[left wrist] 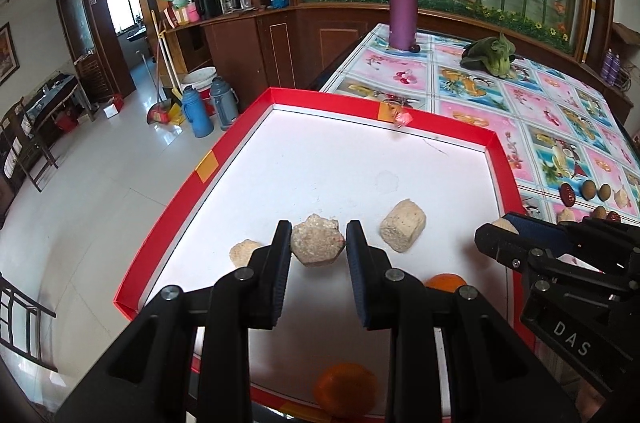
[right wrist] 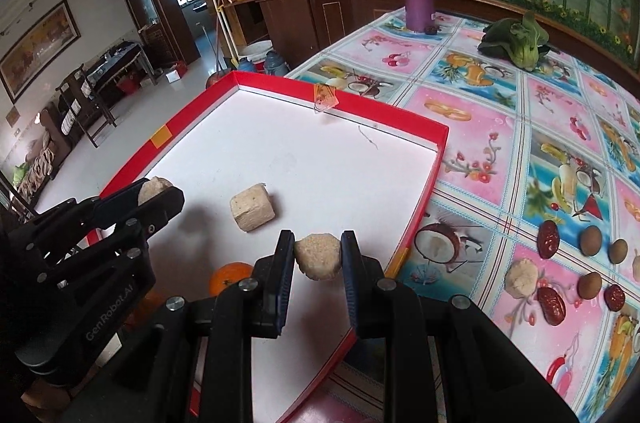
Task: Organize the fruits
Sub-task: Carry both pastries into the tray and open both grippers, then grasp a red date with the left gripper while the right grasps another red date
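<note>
Gripping beige chunks, left hand-held gripper (right wrist: 160,193) reads "GenRobot.AI", right hand-held gripper (left wrist: 496,229) "DAS".

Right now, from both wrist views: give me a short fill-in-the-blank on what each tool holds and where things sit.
1. Each tool, left and right, grips a beige ____.
2. Both tools hang over the ____-rimmed tray.
3. The bottle at the table's far end is ____.
4. The red dates lie ____ the tray.

Missing: lump; red; purple; outside

Bright daylight, glare on glass, perhaps edge-blurred.
</note>
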